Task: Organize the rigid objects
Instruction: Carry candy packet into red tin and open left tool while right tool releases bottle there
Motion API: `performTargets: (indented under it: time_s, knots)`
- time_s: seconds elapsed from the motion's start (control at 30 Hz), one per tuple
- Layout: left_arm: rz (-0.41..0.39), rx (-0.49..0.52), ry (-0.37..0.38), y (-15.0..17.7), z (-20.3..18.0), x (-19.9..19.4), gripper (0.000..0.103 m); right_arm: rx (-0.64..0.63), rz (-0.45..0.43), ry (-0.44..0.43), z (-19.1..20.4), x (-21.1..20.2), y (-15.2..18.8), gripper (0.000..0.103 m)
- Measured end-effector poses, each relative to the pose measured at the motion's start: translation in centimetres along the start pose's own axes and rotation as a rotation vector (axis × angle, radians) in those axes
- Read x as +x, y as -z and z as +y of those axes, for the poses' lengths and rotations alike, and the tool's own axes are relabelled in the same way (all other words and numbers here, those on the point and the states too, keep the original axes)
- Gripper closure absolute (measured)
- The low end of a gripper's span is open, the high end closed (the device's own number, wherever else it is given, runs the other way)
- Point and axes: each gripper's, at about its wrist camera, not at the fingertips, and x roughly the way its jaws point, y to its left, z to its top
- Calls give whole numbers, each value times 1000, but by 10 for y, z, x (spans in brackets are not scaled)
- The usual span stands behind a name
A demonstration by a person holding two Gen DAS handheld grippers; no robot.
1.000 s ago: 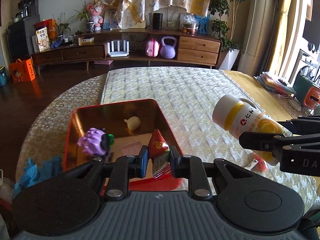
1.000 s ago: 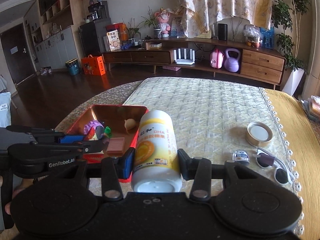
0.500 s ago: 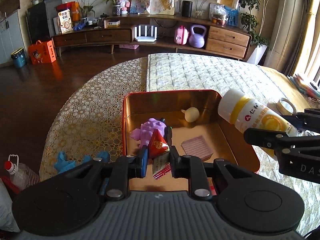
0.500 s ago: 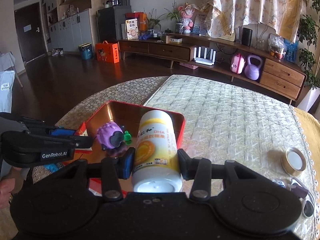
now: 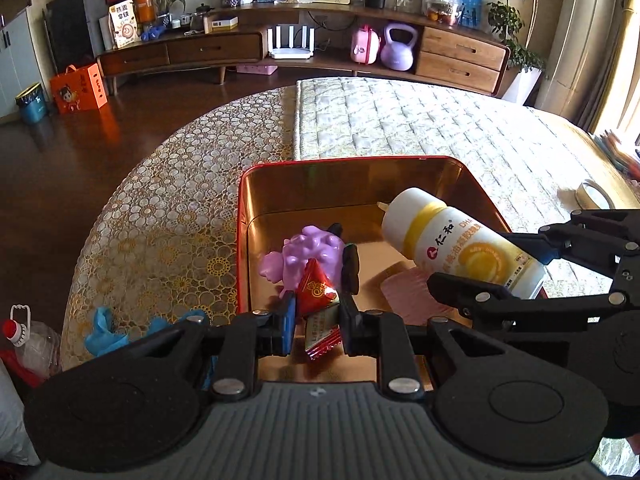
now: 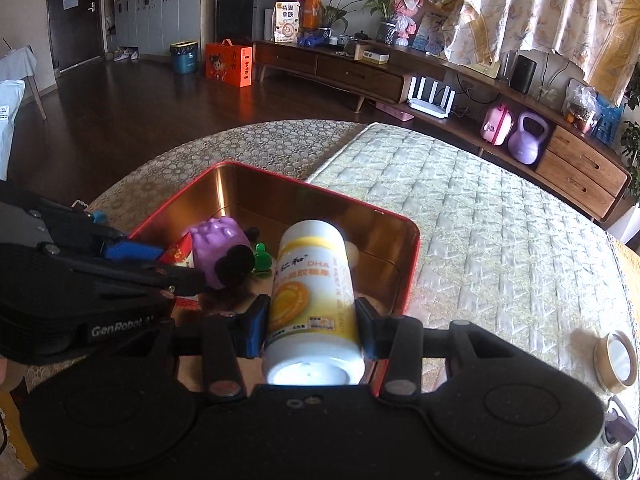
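A red tin box with a golden inside sits on the table. In it lie a purple toy, a pink wafer-like block and a small cream piece, mostly hidden. My left gripper is shut on a red triangular snack packet above the near part of the box. My right gripper is shut on a white and yellow bottle, held on its side over the box's right half.
A roll of tape and sunglasses lie on the quilted cloth to the right. Blue gloves and a plastic bottle sit left of the box. A low wooden cabinet stands beyond the table.
Both grippers have moved left and lower, over the red box. The bottle now hangs over the box's inside, and the snack packet sits in front of the purple toy.
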Motion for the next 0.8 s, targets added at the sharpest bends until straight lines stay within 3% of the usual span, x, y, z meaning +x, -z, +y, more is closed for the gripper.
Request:
performTargets:
  time_s: [0.53,0.67,0.8]
  knots:
    - [14,32,14,0,-7,14,82,-57,-3,-2,11,-4,10,58]
    - [17,39,15,3,-10,12,81,-84,-23,-7,12,-15,14,49]
    - [21,39,7,7,-13,9,81,-81,-34,-14,8,-27,18,48]
